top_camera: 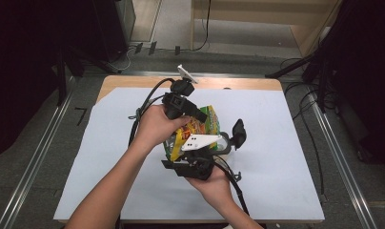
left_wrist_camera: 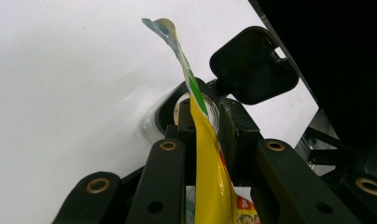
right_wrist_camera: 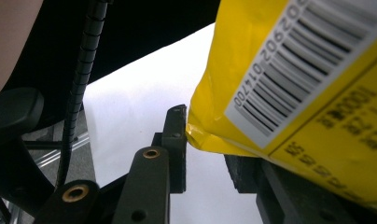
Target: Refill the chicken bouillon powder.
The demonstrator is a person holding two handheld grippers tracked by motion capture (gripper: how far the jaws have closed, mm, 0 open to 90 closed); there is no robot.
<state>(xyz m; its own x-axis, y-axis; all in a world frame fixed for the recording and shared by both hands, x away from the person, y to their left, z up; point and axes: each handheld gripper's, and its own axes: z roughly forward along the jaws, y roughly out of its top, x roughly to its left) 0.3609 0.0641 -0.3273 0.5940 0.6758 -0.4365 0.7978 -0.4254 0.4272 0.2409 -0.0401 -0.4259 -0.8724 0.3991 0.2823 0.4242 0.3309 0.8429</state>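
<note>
packet (top_camera: 200,130): 1 | jar (top_camera: 225,143): 1 | lid (top_camera: 238,132): 1 | grippers on packet: 2

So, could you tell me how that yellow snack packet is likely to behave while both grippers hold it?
The yellow snack packet looks floppy: its top edge curls over. Its glossy film is probably slippery, so it may slide between the jaws of the left gripper. It seems light, hanging above the table with little sag.

Your high view is bright in the middle, where light from above hits the white surface (top_camera: 276,157), and very dark at both sides. Shadows there are soft and small. In your left claw view the white looks washed out, and the yellow bag (left_wrist_camera: 210,182) has a shiny spot. Your right claw view is blurry up close.
</note>
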